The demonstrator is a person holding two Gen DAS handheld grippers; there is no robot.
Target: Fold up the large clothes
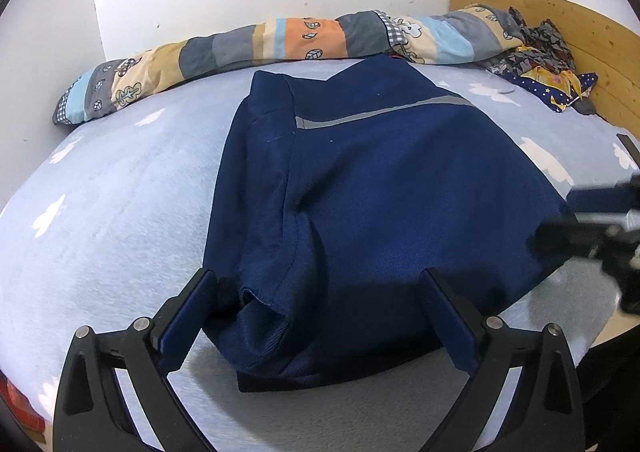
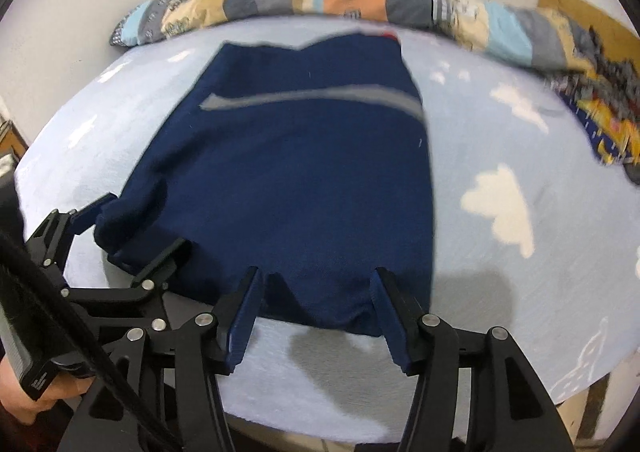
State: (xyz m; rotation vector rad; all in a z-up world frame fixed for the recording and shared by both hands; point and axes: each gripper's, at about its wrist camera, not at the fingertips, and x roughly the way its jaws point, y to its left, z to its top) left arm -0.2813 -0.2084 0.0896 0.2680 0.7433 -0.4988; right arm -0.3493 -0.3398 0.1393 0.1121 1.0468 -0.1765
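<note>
In the middle of both frames, on a pale blue bed sheet point(image 1: 112, 180) printed with white clouds, lies a navy garment point(image 1: 360, 180) with a grey stripe point(image 1: 372, 114) across its upper part; it already looks folded into a narrow panel, one side turned over onto the body, its hem at the bottom of each view; the left hand-held gripper point(image 1: 320, 292) stands wide apart at the bottom centre of the left wrist view, straddling the near corner of the cloth without pinching it, and nothing is held; the right hand-held gripper point(image 2: 316, 292) sits at the bottom centre of its own view, jaws parted either side of the hem, the pads clear of the fabric; that picture is blurred, so contact at the very tips is hard to judge; the likely trouble from here is the loose hem dragging along with a finger as it pulls away, which would undo the turned-over side; a shallow pinch on only the top layer would also let the lower layers sag when lifted; a rolled patchwork quilt point(image 1: 248, 48) lines the top of the frame against the wall, touching or nearly touching the collar end, so little room remains upward; a heap of patterned clothes point(image 1: 544, 60) fills the upper right by the wooden headboard point(image 1: 560, 20); bare sheet lies left and right.
</note>
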